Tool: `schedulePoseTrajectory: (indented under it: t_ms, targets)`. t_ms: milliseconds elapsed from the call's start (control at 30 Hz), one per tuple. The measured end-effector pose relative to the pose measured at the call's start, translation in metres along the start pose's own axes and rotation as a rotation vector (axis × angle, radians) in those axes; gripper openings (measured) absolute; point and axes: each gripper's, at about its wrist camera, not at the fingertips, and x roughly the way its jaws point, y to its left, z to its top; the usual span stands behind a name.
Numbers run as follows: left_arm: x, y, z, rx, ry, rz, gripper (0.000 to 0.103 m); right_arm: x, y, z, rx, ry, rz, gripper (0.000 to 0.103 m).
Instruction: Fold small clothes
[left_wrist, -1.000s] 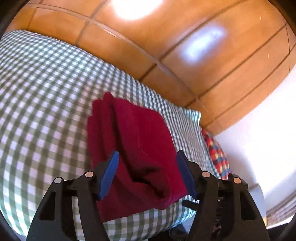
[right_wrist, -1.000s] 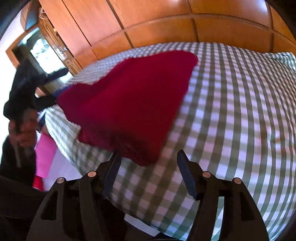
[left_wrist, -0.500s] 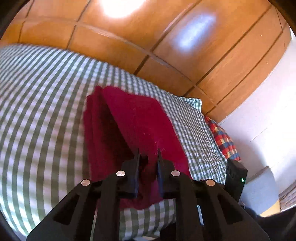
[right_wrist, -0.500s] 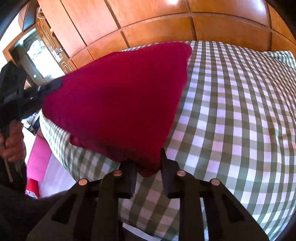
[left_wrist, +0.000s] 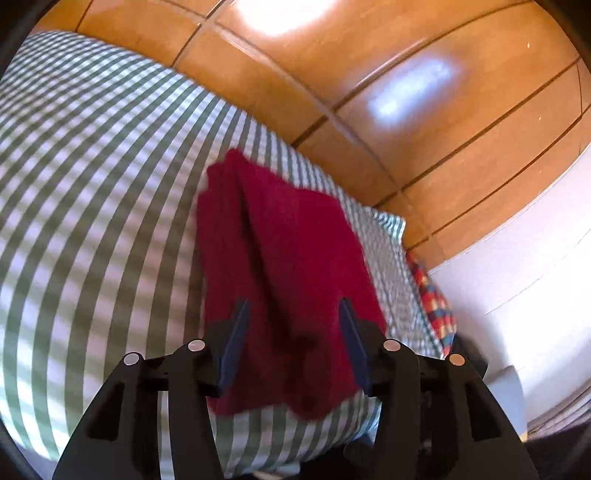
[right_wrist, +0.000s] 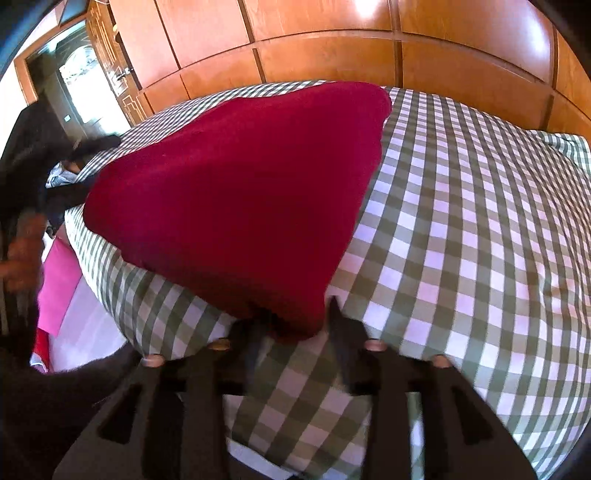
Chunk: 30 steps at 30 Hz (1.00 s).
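A dark red folded garment (left_wrist: 280, 258) lies on the green-and-white checked bed cover (left_wrist: 92, 221). In the left wrist view my left gripper (left_wrist: 293, 314) is open, its blue-padded fingers standing either side of the garment's near edge without gripping it. In the right wrist view the same garment (right_wrist: 240, 199) lies flat, its near corner just ahead of my right gripper (right_wrist: 291, 325), which is open with the corner between the fingers, released. The picture is motion-blurred.
A wooden panelled wall (left_wrist: 369, 74) runs behind the bed. A checked pillow (left_wrist: 388, 225) and a red-blue plaid cloth (left_wrist: 432, 299) lie at the bed's right edge. In the right wrist view the person's hand (right_wrist: 22, 251) and a pink item (right_wrist: 59, 280) are at left.
Half a second ago both grippers were shut on the garment's near edge and corner; now both have opened and let go. The garment rests on the bed.
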Motion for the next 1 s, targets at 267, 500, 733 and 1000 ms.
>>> schedulePoseTrajectory:
  t_ms: [267,500,733,1000]
  targets:
    - [0.055,0.013,0.031,-0.047,0.103,0.013,0.046,-0.054,-0.026,0.002,0.009,-0.075,-0.038,0.056]
    - [0.033,-0.01,0.027,0.026,-0.016,0.015,0.013,-0.045,0.0,0.041,-0.077,-0.138,-0.025,0.056]
    - [0.056,0.006,0.021,0.084,0.05,0.334,0.02,0.006,0.046,0.034,-0.203,-0.091,-0.092,0.057]
    - [0.016,-0.039,0.01,0.166,-0.122,0.38,0.039,0.005,0.035,0.03,-0.144,-0.097,-0.075,0.058]
